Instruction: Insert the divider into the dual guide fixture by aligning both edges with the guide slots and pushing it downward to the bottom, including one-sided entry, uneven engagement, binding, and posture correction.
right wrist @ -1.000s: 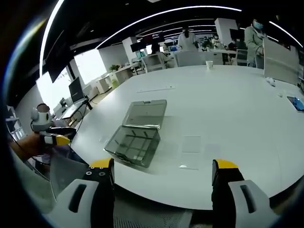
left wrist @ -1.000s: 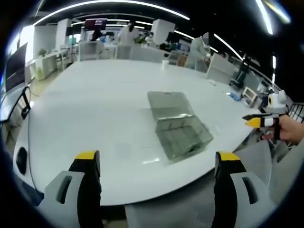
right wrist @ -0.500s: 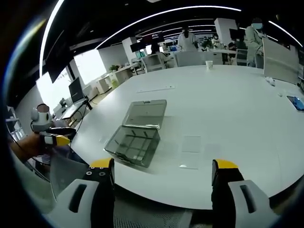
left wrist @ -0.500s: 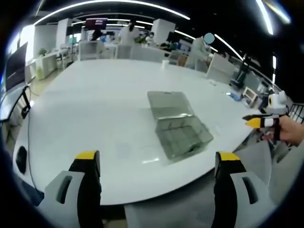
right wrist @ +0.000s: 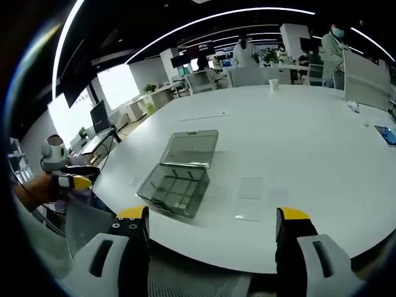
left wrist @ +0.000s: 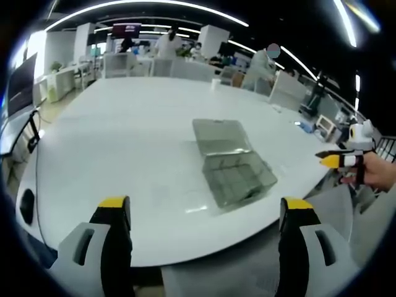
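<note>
1. The step in hand looks like the very start: both grippers hang at the near edge of the table (left wrist: pixel 111 136), well apart from the work, and nothing has been picked up.

2. The left gripper (left wrist: pixel 207 216) stands with its jaws wide apart and nothing between them. In the right gripper view it comes in from the left (right wrist: pixel 74 179), held in a hand (right wrist: pixel 34 189).

3. The right gripper (right wrist: pixel 210 226) is also wide open and holds nothing. In the left gripper view it shows at the right (left wrist: pixel 340 159), off the table edge.

4. The box (left wrist: pixel 238 179) is a clear compartment tray with its lid (left wrist: pixel 219 136) hinged back flat on the table. Ribs cross its inside; I judge this to be the guide fixture, though the slots are too small to make out.

5. In the right gripper view the box (right wrist: pixel 174 189) lies between the two grippers, nearer the left one.

6. Just beside the box lie two flat clear sheets: one farther in (right wrist: pixel 250 186) and one nearer the edge (right wrist: pixel 247 216). One of them is probably the divider; I cannot tell which.

7. The next move, as I judge it, calls for one gripper to reach in over the table and pinch a sheet by its edge. A thin sheet lying flat on a smooth top is hard to get a jaw under, so it may need sliding to the table edge first.

8. After that, the sheet must be stood upright and squared to the box, so both edges enter their slots together rather than one side leading.
</note>
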Demonstrator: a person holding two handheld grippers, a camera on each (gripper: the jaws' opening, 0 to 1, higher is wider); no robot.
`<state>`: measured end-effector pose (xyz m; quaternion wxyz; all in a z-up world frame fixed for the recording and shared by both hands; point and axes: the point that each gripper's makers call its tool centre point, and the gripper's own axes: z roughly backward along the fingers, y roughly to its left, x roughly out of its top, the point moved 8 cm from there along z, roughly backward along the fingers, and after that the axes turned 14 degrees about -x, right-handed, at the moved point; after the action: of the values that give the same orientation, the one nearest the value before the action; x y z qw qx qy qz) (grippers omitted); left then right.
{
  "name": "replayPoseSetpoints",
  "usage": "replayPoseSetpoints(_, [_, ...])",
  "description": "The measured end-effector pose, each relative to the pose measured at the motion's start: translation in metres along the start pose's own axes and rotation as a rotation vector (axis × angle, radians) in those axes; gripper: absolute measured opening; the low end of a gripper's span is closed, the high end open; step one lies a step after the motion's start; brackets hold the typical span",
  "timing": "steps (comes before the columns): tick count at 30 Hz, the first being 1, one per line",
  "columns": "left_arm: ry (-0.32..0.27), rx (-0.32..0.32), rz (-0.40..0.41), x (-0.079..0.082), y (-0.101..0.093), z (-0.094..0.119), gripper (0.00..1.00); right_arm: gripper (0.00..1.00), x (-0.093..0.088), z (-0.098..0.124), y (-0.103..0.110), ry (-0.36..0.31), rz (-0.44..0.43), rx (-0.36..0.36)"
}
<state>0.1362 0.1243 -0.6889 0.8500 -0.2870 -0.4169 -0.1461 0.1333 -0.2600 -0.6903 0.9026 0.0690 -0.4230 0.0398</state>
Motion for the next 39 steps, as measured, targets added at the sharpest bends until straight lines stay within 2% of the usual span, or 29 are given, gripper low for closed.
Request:
replayPoseSetpoints(6, [0.005, -0.010, -0.004, 0.000, -0.003, -0.002, 0.98, 0.82, 0.002, -0.003, 0.000, 0.002, 0.013, 0.017])
replayPoseSetpoints(10, [0.007, -0.027, -0.012, 0.000, -0.008, -0.005, 0.98, 0.78, 0.004, -0.010, -0.003, 0.008, 0.075, 0.036])
replayPoseSetpoints(15, [0.011, -0.055, -0.025, 0.001, -0.015, -0.010, 0.97, 0.74, 0.006, -0.021, -0.008, 0.021, 0.100, 0.043])
replayPoseSetpoints(31, [0.036, -0.119, -0.063, 0.004, -0.030, -0.027, 0.95, 0.63, -0.002, -0.082, -0.028, 0.121, 0.140, 0.006])
replayPoseSetpoints(39, [0.045, -0.141, -0.065, 0.003, -0.032, -0.036, 0.95, 0.56, -0.004, -0.105, -0.027, 0.149, 0.164, -0.015])
